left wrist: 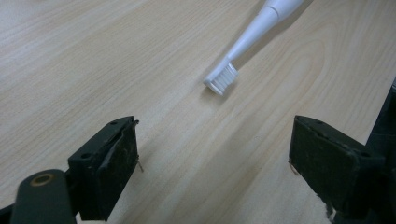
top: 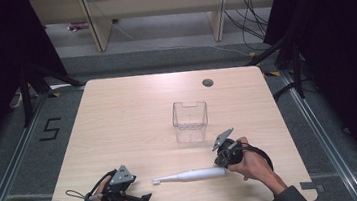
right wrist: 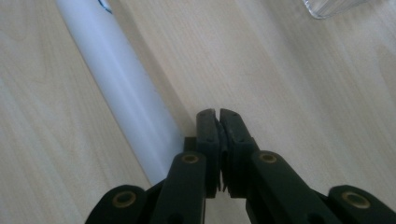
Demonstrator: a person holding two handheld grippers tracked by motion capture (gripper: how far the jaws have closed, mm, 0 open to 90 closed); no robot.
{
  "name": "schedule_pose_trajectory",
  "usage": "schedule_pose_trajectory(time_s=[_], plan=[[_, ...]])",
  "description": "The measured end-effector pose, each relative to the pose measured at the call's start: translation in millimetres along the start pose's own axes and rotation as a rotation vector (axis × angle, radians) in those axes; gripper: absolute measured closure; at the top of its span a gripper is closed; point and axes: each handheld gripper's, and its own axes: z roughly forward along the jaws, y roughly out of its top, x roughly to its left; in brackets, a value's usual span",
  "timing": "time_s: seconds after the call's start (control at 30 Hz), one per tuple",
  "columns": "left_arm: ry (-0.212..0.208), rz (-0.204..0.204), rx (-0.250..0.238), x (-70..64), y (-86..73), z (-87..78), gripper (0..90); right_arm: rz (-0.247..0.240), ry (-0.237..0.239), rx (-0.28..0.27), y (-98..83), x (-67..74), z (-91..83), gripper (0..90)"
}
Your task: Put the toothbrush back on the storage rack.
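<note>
The white plastic electric toothbrush (top: 194,175) lies flat on the pale wood-grain surface (top: 133,120) near the person's edge, bristle head toward the left hand-held gripper (top: 144,199), thick handle end just beside the right hand-held gripper (top: 221,161).

The right hand-held gripper has its black pads pressed together with nothing between them — in its own view they sit alongside the handle (right wrist: 121,88), close to or touching it, not around it. A smooth, round, glossy barrel like this rolls easily; a sideways nudge from closed pads would likely send it rolling or spin it about its heavy end, away from both grippers. A pinch on the slick curve could also squirt it out.

The left hand-held gripper stands wide open and holds nothing, the small head of white bristles (left wrist: 223,78) ahead of its jaws. The thin tapered neck gives little to clamp, so a grip there may let the brush pivot and droop.

Behind stands a clear, thin-walled plastic box (top: 190,121), open-topped and light — a clumsy drop against its rim might tip or push it.
</note>
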Motion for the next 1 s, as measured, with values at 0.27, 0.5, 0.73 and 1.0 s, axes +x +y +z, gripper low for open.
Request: schedule_pose_trajectory(time_s=[0.27, 0.5, 0.73, 1.0], plan=[[0.001, 0.002, -0.001, 0.0, 0.1, -0.1, 14.9, 0.007, -0.002, 0.010, -7.3, 3.7, -1.3, 87.1], [0.001, 0.002, 0.000, -0.1, 0.1, -0.1, 14.9, 0.006, 0.009, 0.022, -10.7, 8.8, -3.7, 87.0], [-0.001, -0.012, -0.011, -1.2, -0.1, 0.9, 14.9, 0.005, 0.011, 0.025, -11.7, 11.0, -5.5, 86.5], [0.011, 0.002, 0.003, -0.3, 0.1, 0.6, 14.9, -0.011, -0.014, 0.009, -2.4, 9.3, -13.5, 80.0]])
